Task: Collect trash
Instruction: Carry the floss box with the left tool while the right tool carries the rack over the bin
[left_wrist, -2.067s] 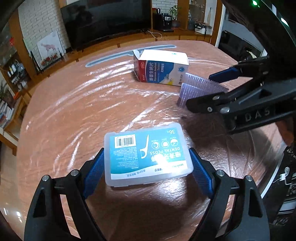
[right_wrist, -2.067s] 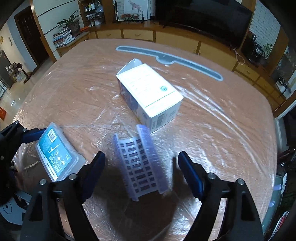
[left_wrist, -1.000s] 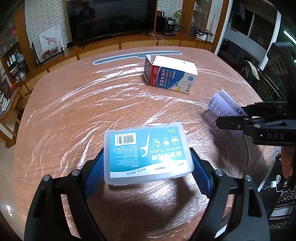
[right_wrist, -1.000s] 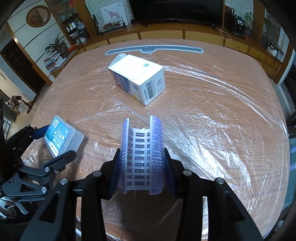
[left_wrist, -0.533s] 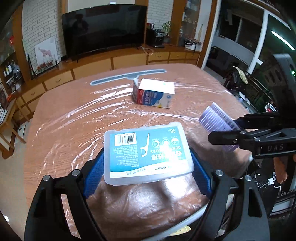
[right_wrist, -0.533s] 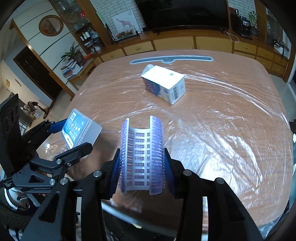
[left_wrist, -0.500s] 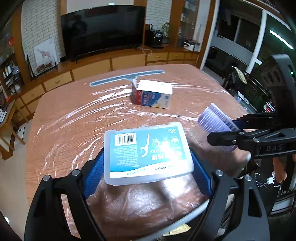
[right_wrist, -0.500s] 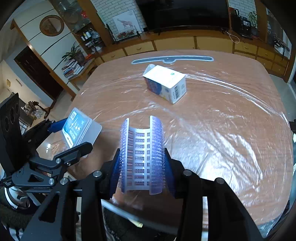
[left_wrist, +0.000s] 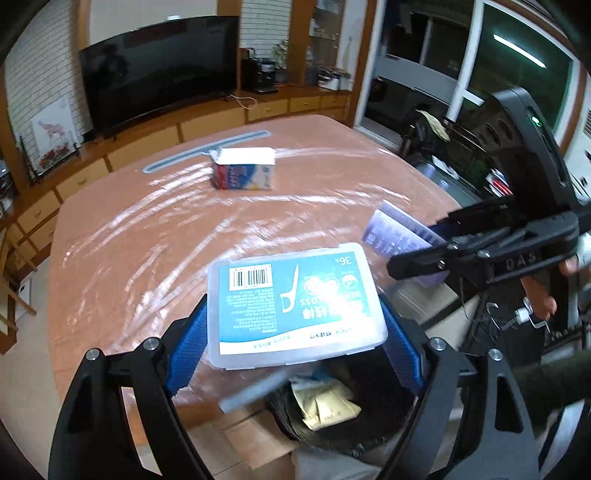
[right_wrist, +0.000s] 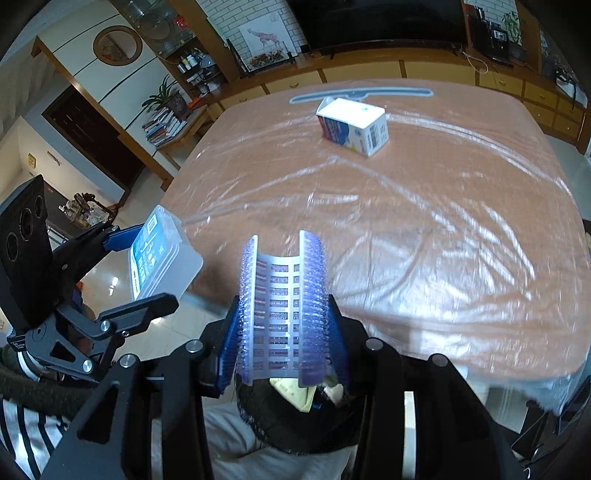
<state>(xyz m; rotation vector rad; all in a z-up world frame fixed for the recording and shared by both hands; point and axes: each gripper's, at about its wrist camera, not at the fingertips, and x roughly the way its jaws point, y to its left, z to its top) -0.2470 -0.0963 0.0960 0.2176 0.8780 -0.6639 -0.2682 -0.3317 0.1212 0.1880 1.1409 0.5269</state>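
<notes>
Two pieces of trash are in the air at once, both carried off the near edge of the plastic-covered table and held above a black-lined trash bin that already has crumpled paper in it. The left gripper is clamped on a clear dental floss box, its blue pads pressing the two short ends, so the box's long axis runs straight across between the fingers with the label facing up and the print upside down to the camera. That box looks light, stiff and slick-walled; end-to-end pressure suits it, though a smooth lid could probably slip if the squeeze eased. The right gripper is closed on a purple blister tray, a thin ridged plastic sheet bowed into a channel by the pinch. Its long axis points forward along the fingers, open side up. It is likely feather-light and springy, so it should flick flat on release; holding the ribbed side edges low down, as here, seems right. One white and blue carton lies on its side well away on the far part of the table, its open flap end turned toward the grey squeegee.
</notes>
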